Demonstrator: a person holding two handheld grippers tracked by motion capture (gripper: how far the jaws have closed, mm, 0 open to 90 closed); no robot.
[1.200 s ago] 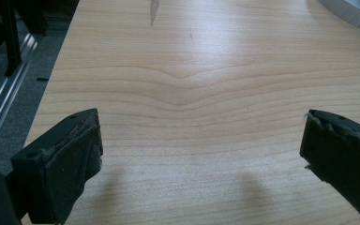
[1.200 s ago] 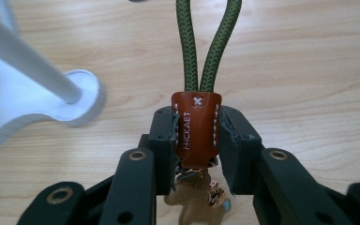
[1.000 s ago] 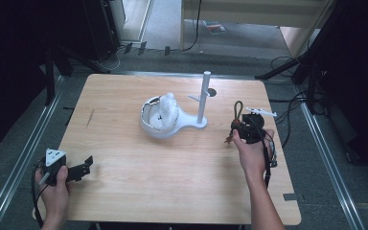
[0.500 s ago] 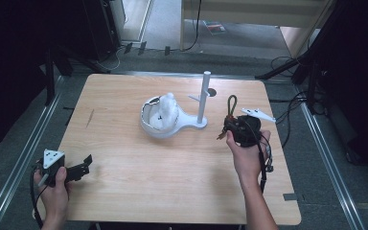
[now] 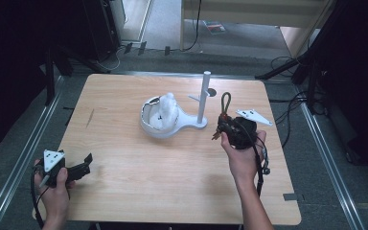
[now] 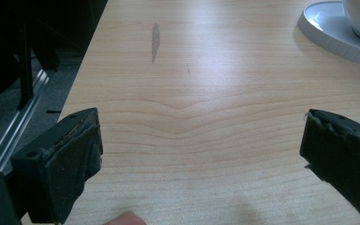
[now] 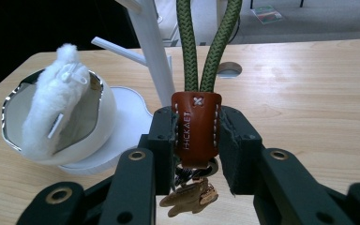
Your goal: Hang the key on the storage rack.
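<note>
My right gripper (image 7: 197, 140) is shut on a keychain: its pads clamp the brown leather tab (image 7: 196, 126), the green rope loop (image 7: 208, 42) rises above and brass charms (image 7: 190, 197) hang below. In the high view that gripper (image 5: 229, 125) is held above the table just right of the white stand, with the green loop (image 5: 225, 102) pointing up. The stand (image 5: 202, 98) has an upright post with side pegs on a white base (image 5: 191, 125). A white bowl (image 5: 149, 120) beside it holds a fluffy white thing (image 5: 165, 110). My left gripper (image 5: 84, 163) stands open near the table's front left corner, nothing between its jaws.
The wooden table (image 5: 124, 191) has a small round hole (image 5: 211, 91) behind the stand. A dark streak (image 6: 155, 40) marks the wood ahead of the left gripper. Metal rails (image 5: 24, 153) run along both sides of the table, and cables (image 5: 292, 105) lie on the floor at the right.
The right hand has carried the keychain left and up, closer to the stand's post. The left hand has stayed where it was.
</note>
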